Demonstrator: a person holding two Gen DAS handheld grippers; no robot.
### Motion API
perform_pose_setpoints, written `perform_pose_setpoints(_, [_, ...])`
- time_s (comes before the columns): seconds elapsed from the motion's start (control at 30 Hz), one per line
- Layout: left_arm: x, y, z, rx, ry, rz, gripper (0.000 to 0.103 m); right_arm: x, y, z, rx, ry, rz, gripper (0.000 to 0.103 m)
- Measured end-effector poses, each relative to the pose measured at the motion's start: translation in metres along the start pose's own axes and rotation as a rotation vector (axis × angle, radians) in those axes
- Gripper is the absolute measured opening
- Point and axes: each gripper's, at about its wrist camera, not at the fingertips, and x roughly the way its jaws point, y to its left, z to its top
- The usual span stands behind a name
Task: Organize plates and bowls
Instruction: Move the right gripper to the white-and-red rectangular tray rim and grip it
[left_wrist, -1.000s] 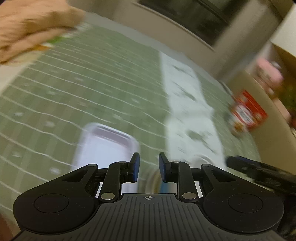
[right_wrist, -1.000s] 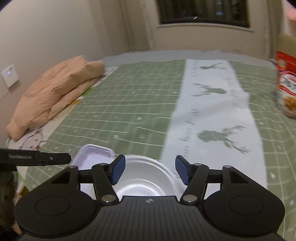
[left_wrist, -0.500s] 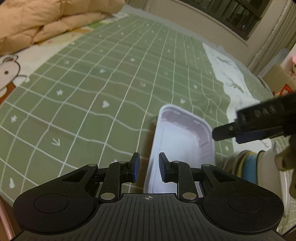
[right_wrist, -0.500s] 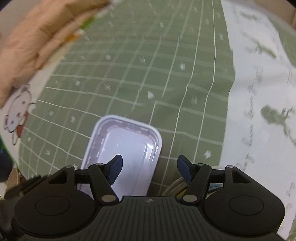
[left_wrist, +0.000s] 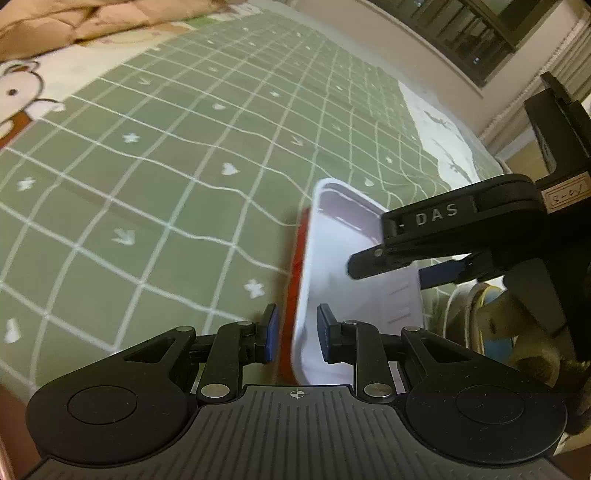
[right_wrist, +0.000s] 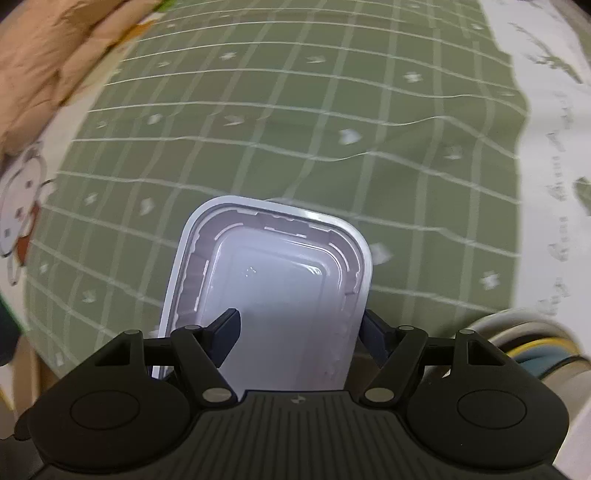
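A white rectangular plastic tray (left_wrist: 347, 229) lies on the green checked sheet, and a red edge (left_wrist: 295, 266) shows under its left side. My left gripper (left_wrist: 297, 334) stands narrowly open astride the tray's left rim, with small gaps at both pads. My right gripper (right_wrist: 299, 325) points steeply down over the tray (right_wrist: 280, 266) and its jaws are opening. Its left finger hangs over the tray's inside and its right finger is outside the right rim, neither pressing. The right gripper (left_wrist: 406, 254) also shows in the left wrist view. A stack of bowls (right_wrist: 532, 339) stands right of the tray.
The green checked sheet (left_wrist: 166, 177) runs far and left. A white runner with deer prints (right_wrist: 554, 147) lies to the right. A peach quilt (left_wrist: 74, 22) is piled at the far left, beside a cartoon-print sheet (right_wrist: 22, 206). The bowl stack (left_wrist: 480, 306) sits close to the tray.
Both grippers have come down onto the tray. The right one tipped from level to steeply down and opened wider. The tray's left rim now lies between the left pads.
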Motion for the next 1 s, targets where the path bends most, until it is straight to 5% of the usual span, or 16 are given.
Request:
perform_pose_setpoints(0.13, [-0.018, 0.009, -0.01, -0.012, -0.006, 0.03, 0.025, 0.004, 0.017, -0.019, -0.008, 0.012, 0.108, 0.073])
perform_pose_setpoints(0.43, [-0.045, 0.035, -0.028, -0.048, -0.017, 0.116, 0.025, -0.002, 0.03, -0.064, -0.031, -0.117, 0.305, 0.073])
perform_pose_setpoints(0.63, [-0.048, 0.041, -0.03, -0.052, -0.026, 0.144, 0.025, -0.004, 0.026, -0.098, -0.053, -0.287, 0.244, 0.073])
perform_pose_setpoints(0.83, [-0.044, 0.044, -0.03, -0.061, -0.025, 0.171, 0.025, 0.011, 0.015, -0.118, -0.041, -0.28, 0.293, 0.077])
perform_pose_setpoints(1.0, [-0.042, 0.05, -0.022, -0.072, -0.029, 0.191, 0.025, 0.016, 0.017, -0.124, -0.065, -0.3, 0.317, 0.09])
